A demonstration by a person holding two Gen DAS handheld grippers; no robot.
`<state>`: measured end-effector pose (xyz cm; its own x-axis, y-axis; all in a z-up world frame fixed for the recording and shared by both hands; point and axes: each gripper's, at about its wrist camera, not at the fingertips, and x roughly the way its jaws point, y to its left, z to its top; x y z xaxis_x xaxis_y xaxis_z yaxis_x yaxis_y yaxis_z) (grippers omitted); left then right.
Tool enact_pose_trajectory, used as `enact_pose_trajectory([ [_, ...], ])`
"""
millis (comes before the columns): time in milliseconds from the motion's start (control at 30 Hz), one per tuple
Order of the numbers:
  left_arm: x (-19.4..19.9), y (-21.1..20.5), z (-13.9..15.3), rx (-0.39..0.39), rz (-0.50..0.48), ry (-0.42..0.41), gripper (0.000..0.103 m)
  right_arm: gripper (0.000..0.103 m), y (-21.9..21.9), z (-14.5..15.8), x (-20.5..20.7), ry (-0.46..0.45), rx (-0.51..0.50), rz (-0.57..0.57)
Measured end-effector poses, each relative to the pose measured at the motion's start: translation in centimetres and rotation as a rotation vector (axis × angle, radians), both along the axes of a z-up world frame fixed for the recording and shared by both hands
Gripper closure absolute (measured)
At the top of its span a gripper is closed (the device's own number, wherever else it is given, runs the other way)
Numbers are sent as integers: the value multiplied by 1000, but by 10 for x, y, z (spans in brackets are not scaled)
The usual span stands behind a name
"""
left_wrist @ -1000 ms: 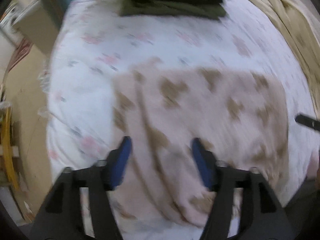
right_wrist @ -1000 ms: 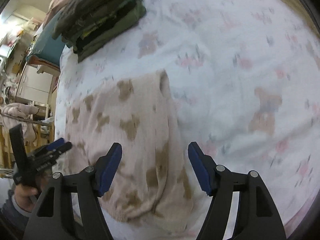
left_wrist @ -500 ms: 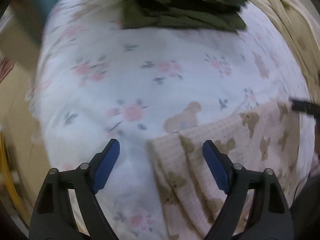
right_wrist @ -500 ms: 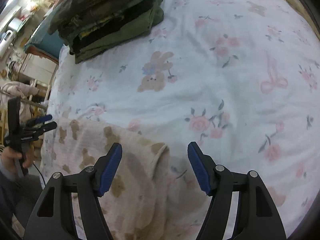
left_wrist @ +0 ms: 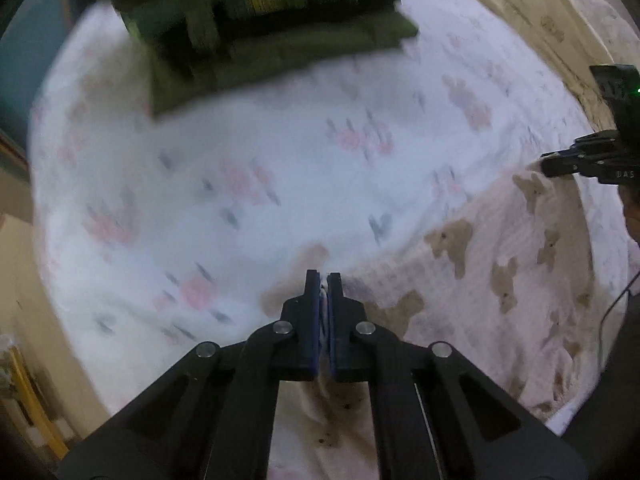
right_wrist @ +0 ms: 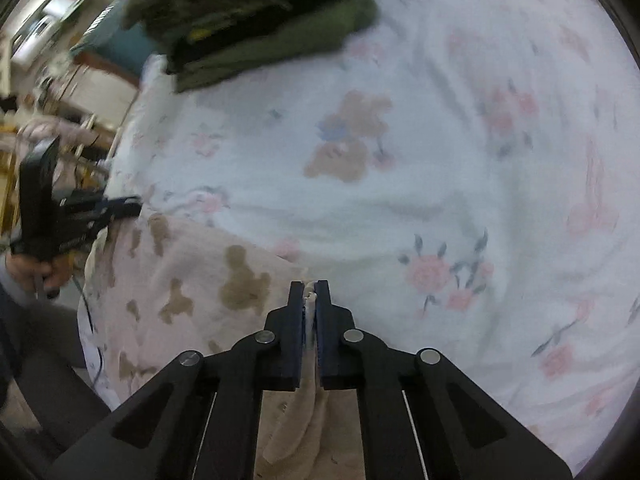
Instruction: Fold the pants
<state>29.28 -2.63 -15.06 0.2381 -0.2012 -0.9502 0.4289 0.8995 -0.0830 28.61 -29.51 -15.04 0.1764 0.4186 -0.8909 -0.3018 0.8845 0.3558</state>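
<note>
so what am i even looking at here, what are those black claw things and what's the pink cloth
No robot here: a person holds a hand-operated gripper in each hand, and each gripper has a fisheye camera looking along its two fingers. One picture comes from the left gripper, the other from the right gripper. Each also shows up at the edge of the other's view. Both are shut on an edge of the pink pants with brown bear shapes, one at each end. The pants lie on a white flowered bedsheet. Further back sits a stack of dark green folded clothes. Both pictures are blurred.
</note>
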Motion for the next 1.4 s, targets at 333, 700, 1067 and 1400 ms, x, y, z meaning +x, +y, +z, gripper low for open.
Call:
enact_pose_trajectory([
  [333,-12,7,41,24,43,-292,102,102,-6,46,-11,-285,-10,-125],
  [700,-85,37,103,-94,-113,-357,102,101,-12,90,-80,-295,39,-34],
  [1067,-207,-4,52,177,-521,-212,100,101,11,39,-159,-14,-162,26],
  [1400,-206,11,44,203,-409,-20,66,68,-21,46,-177,56,-65,-104],
])
